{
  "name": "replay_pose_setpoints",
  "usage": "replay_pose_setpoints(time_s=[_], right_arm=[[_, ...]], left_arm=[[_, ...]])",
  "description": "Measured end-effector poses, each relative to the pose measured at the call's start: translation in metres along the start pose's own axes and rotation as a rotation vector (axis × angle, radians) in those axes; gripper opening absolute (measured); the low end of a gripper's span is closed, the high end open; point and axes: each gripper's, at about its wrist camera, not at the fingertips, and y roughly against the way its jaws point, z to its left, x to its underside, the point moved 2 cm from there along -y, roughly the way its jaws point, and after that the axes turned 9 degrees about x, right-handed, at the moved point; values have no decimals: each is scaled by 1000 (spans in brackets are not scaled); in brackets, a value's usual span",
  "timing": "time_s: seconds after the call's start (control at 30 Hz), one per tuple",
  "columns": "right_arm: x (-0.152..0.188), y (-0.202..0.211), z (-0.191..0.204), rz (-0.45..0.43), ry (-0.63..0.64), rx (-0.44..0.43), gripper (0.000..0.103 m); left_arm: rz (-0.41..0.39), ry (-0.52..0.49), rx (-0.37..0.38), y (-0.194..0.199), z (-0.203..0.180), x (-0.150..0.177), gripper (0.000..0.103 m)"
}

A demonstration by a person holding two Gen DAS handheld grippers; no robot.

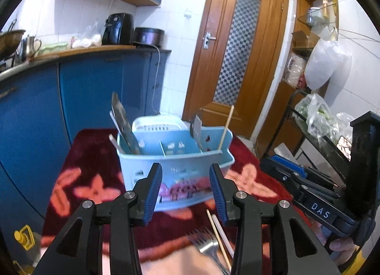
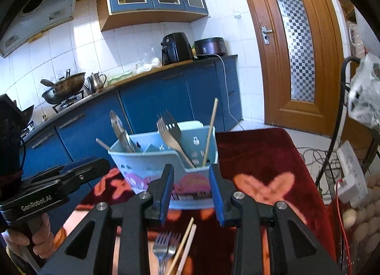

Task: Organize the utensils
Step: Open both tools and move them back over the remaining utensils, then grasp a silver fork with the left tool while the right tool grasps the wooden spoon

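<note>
The caddy (image 1: pixel 175 175), a light blue plastic utensil holder with divided compartments, stands upright on the red cloth (image 1: pixel 90 156) that covers the table, directly ahead of both my grippers. Its left compartment holds a knife (image 2: pixel 120 130) leaning left and a chopstick (image 2: pixel 102 144) that juts out over the left rim. Its right compartment holds two forks (image 2: pixel 169 130), tines up and leaning left, and a second chopstick (image 2: pixel 211 130) that stands nearly upright. On the cloth near me, in front of the caddy and apart from it, lie loose forks (image 2: pixel 163 243) with tines pointing toward the caddy, and just beside them, to their right, a wooden chopstick (image 2: pixel 182 244) and a white stick (image 2: pixel 188 246) side by side. My left gripper (image 1: pixel 186 190) is parted, with nothing between its blue pads (image 1: pixel 154 194); the caddy's front wall shows through the gap. My right gripper (image 2: pixel 192 192) is likewise parted and holds nothing; it points at the caddy's right half. Neither gripper touches the caddy or the loose utensils. Each gripper shows at the edge of the other's view, with my hand (image 2: pixel 26 239) on its handle. Behind the table run blue cabinets (image 2: pixel 152 99) under a counter with a wok (image 2: pixel 65 86), a kettle (image 2: pixel 96 81) and two dark appliances. A wooden door (image 1: pixel 237 44) stands to the right.
</note>
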Motion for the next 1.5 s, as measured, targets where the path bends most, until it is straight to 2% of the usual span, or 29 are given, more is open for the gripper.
replay_pose_setpoints(time_s=[0.57,1.0,1.17,1.33,1.37,1.4,1.43,1.5], right_arm=[[56,9,-34,110,-69,44,39],[78,4,-58,155,-126,59,39],[84,2,-62,169,-136,58,39],[88,0,-63,179,-141,57,39],[88,-1,-63,180,-141,57,39],[88,-1,-63,182,-141,56,39],[88,-1,-63,184,-141,55,39],[89,-2,-62,187,-138,53,39]], left_arm=[[205,139,57,-32,8,67,43],[343,212,90,-67,4,102,43],[376,242,87,-77,6,111,43],[378,257,102,-83,7,115,42],[372,253,104,-84,7,115,40],[368,250,105,-84,7,115,33],[366,248,106,-85,7,116,30],[358,261,118,-85,9,116,30]])
